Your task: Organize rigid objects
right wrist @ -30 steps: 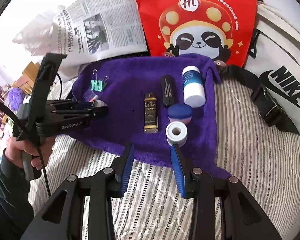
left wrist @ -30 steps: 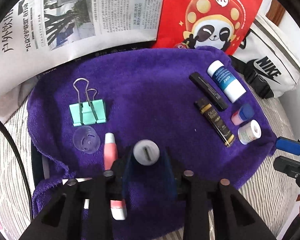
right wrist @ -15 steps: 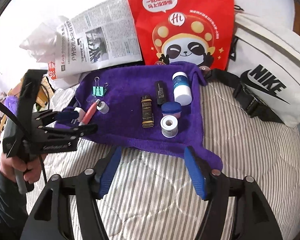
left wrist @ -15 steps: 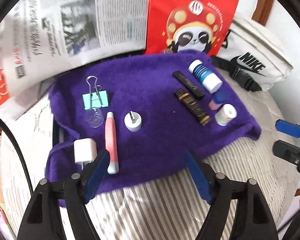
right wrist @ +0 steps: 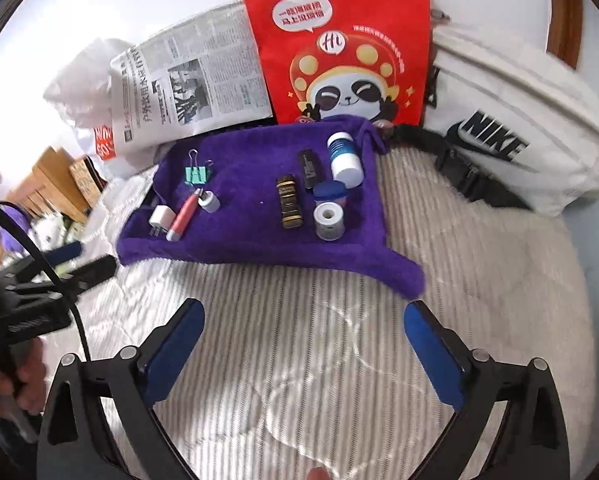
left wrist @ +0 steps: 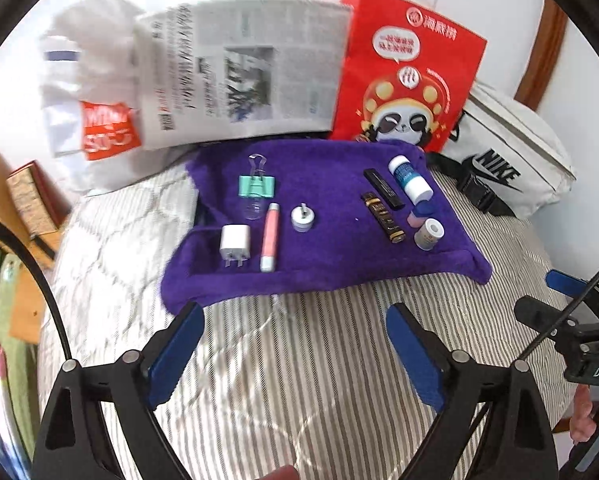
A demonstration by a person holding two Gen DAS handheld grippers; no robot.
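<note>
Bed [left wrist: 339, 360]: the striped cover has nothing of the task on it; your things all sit on the towel.
Purple towel [left wrist: 331, 256]: it lies flat on the bed, and it looks like your sorting is nearly done or done.
Right group: the blue and white bottle [left wrist: 409, 179], black stick [left wrist: 382, 187], dark gold tube [left wrist: 383, 218], small blue jar [left wrist: 421, 213] and white roll [left wrist: 428, 234] sit close together.
Left group: the pink pen [left wrist: 269, 237], white plug [left wrist: 234, 245], green clip [left wrist: 256, 187], clear round lid [left wrist: 253, 209] and little round cap [left wrist: 303, 219] sit close together.
Your left gripper [left wrist: 295, 354]: fingers have just been opening; they are wide apart and hold nothing.
Your right gripper [right wrist: 303, 352]: the same, just opened wide, with nothing between them.
Left to do: maybe nothing; I see no stray thing.
</note>
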